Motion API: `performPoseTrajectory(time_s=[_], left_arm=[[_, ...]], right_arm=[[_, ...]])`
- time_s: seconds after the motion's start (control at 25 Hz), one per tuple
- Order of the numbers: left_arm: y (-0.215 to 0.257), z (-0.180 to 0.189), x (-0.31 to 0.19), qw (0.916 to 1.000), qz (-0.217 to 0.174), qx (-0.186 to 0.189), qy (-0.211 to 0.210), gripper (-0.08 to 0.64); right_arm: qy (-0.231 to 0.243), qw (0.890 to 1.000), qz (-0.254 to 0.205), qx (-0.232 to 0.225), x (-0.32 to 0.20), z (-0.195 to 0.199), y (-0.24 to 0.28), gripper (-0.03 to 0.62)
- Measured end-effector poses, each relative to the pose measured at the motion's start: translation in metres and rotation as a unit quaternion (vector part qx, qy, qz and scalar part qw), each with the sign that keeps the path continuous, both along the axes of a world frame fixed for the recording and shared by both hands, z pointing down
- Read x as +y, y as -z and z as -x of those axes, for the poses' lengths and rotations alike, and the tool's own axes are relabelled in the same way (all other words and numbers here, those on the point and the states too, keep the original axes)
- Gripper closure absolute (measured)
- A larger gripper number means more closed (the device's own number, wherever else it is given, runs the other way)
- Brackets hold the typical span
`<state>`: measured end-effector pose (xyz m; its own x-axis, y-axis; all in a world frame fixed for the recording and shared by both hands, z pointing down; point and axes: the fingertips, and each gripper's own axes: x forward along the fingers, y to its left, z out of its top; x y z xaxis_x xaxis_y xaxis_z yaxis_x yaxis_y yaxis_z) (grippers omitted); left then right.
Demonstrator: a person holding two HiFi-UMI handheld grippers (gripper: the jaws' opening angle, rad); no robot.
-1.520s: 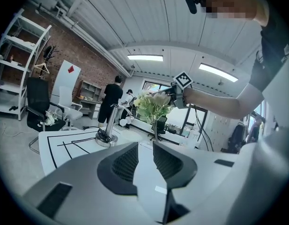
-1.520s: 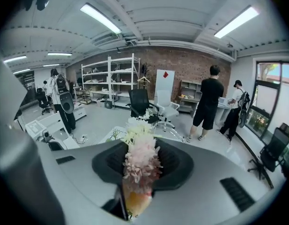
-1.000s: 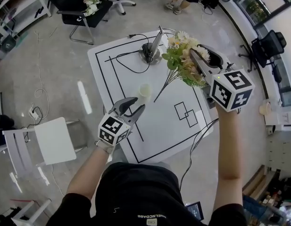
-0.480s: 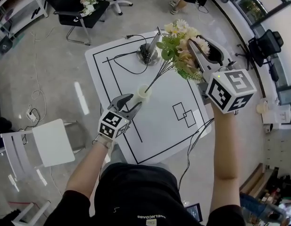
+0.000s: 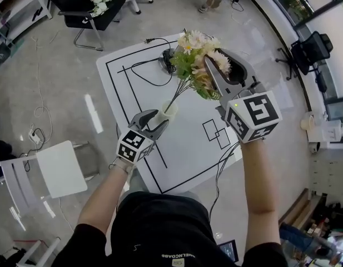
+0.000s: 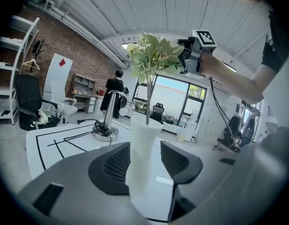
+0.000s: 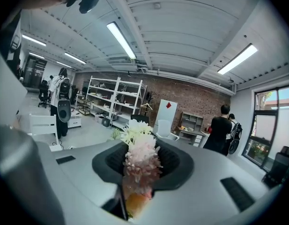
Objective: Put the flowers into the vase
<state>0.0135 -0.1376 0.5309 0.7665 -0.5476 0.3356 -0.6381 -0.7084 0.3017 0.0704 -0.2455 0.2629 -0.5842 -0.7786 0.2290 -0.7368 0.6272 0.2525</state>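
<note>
Right gripper (image 5: 218, 65) pinches the flowers (image 5: 196, 60), upper centre, stems dipping into the vase (image 5: 170, 109) mid-frame; left gripper (image 5: 160, 117), jaws just opened wider, straddles it. Likely light, floppy: grip the stems

A brick wall (image 7: 191, 100) backs white shelves (image 7: 112, 98) on glossy floor (image 5: 54, 77).

White black-lined table (image 5: 189, 152) with vase (image 5: 170, 109), metal stand (image 5: 169, 60), cable (image 5: 151, 40)
</note>
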Motion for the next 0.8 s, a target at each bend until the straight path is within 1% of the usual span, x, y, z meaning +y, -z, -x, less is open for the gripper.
performPoseTrajectory(time_s=[0.28, 0.68, 0.8], left_arm=[[0.002, -0.006, -0.006, 0.9999, 0.003, 0.003, -0.009, 0.376], [-0.001, -0.006, -0.006, 0.9999, 0.001, 0.007, -0.008, 0.376], [-0.003, -0.005, -0.004, 0.9999, 0.003, 0.006, -0.008, 0.376]], right_arm=[[0.008, 1.0, -0.026, 0.017, 0.01, 0.007, -0.017, 0.471], [0.016, 1.0, -0.016, 0.012, 0.033, 0.018, -0.061, 0.469], [0.026, 1.0, -0.008, 0.001, 0.041, 0.028, -0.07, 0.469]])
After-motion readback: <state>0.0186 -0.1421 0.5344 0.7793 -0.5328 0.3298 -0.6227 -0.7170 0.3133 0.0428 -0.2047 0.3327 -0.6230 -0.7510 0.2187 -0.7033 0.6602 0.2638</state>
